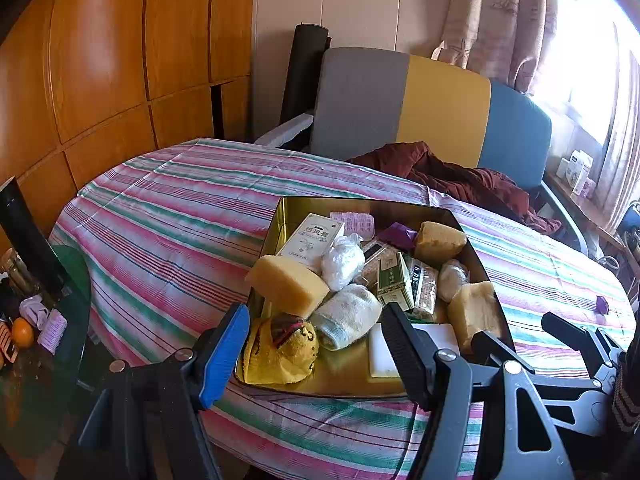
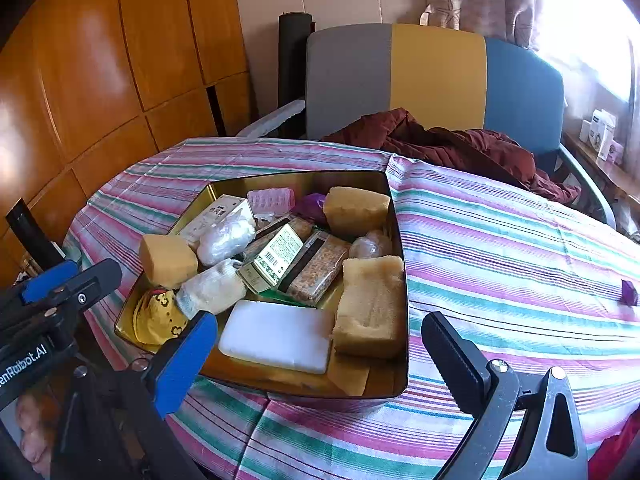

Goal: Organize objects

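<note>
Sitting on the striped cloth of the round table (image 2: 500,240), the gold tin (image 2: 280,184) serves as landmark; entries run left to right relative to it. Left of the tin, off the table edge: a dark glass side surface carrying an orange (image 1: 22,332). Left gripper (image 1: 316,344) hovers at the tin's near-left corner, jaws wide apart, nothing between the pads; blue pad outside the tin's left wall, black pad over its near interior. Inside the tin, left side: yellow cloth (image 2: 158,316) in the near-left corner, a tan sponge (image 2: 168,260) just behind it, a rolled white towel (image 2: 212,288) beside both, a white box (image 2: 218,214) at the far-left wall. Tin centre: a clear bag of white material (image 2: 226,238), a green-and-white box (image 2: 272,258), a speckled packet (image 2: 318,268), a flat white block (image 2: 278,334) at the near wall. Far wall: a pink roller (image 2: 270,200) and a purple item (image 2: 310,204). Tin right side: a sponge (image 2: 356,208) at the far-right corner, a larger sponge (image 2: 372,304) against the right wall. Right gripper (image 2: 320,348) straddles the tin's near-right corner, jaws apart and empty, black pad outside the right wall. Right of the tin, well apart on the cloth: a small purple piece (image 2: 629,292). Behind the tin: a grey-yellow-blue chair (image 2: 436,80) with a maroon garment (image 2: 460,144).
</note>
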Motion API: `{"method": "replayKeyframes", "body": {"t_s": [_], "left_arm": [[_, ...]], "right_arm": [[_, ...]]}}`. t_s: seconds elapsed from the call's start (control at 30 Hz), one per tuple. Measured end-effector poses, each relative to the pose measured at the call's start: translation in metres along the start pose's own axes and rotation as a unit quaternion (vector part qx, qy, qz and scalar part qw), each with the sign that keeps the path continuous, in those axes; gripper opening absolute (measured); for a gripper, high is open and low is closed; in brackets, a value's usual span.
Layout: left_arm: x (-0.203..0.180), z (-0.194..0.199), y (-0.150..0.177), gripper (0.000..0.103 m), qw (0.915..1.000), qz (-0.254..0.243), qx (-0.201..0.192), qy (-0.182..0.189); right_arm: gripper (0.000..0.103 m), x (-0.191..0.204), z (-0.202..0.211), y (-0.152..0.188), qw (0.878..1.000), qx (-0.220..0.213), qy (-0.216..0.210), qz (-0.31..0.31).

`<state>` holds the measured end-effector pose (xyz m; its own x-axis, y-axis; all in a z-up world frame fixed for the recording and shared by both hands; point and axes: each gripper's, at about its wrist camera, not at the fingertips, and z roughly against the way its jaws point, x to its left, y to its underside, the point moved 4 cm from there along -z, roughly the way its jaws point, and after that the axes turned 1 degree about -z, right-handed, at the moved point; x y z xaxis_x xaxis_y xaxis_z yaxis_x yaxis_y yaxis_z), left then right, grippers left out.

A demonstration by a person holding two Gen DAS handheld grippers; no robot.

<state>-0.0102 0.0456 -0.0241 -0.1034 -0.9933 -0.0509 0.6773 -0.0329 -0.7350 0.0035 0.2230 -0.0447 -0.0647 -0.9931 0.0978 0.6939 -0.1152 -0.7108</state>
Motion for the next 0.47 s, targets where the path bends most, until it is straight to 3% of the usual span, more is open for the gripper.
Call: {"method": "replayKeyframes", "body": {"t_s": [0.47], "left_arm": [[0.0016, -0.0037, -0.0002, 0.069, 1.0000, -0.004, -0.006, -0.004]], "right_arm": [[0.103, 0.0015, -0.0041, 0.0016, 1.000, 0.001, 0.003, 0.003]]}}
